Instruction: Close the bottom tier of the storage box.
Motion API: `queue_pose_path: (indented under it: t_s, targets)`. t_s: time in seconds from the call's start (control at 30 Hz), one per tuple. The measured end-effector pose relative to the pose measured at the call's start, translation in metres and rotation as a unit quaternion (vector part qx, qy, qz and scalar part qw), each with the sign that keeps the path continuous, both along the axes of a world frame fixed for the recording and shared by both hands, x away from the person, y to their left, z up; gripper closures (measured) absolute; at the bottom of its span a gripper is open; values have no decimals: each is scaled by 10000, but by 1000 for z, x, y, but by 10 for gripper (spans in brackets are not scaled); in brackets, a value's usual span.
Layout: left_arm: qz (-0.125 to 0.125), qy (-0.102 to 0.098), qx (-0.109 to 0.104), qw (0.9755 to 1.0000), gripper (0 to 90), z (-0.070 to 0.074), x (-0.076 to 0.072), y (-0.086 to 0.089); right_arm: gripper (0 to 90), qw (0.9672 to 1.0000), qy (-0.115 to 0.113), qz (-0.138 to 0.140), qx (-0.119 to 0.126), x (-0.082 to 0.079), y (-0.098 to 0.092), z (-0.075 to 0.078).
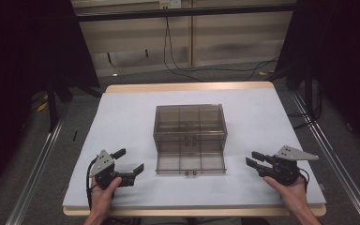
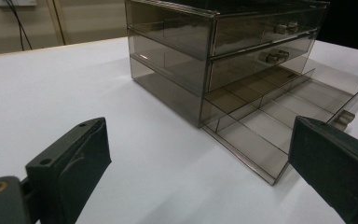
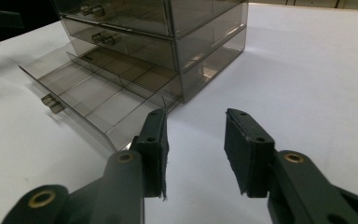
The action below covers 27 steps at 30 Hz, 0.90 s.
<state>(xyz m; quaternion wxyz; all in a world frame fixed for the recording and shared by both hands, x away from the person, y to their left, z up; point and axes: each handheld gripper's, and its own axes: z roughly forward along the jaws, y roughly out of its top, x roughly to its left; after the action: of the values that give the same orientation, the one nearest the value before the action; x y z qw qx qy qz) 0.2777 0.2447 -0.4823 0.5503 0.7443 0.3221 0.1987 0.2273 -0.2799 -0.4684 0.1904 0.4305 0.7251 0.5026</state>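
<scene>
A smoky clear plastic drawer cabinet [image 1: 190, 124] stands in the middle of the white table [image 1: 122, 117]. Its bottom drawer [image 1: 191, 164] is pulled out toward me and its compartments look empty. The two upper drawers are pushed in. My left gripper [image 1: 130, 161] rests at the front left of the cabinet, jaws wide apart with nothing between them. My right gripper [image 1: 253, 159] rests at the front right, jaws partly apart and empty, pointing at the drawer's corner. The cabinet [image 2: 214, 51] and its drawer [image 2: 279, 116] lie ahead of the left gripper [image 2: 200, 168]. The right gripper [image 3: 196, 149] faces the drawer [image 3: 98, 88].
Cables [image 1: 178, 56] run over the floor behind the table. Metal rails [image 1: 37, 164] flank the table on both sides. White table surface lies open around the cabinet on the left, right and back.
</scene>
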Motion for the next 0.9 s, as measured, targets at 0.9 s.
queue_pose_path:
  t_s: [0.9]
  targets:
    - [-67,4,53,10000,53,0,0,-1,900,9958,240,879,102,-3,14,9]
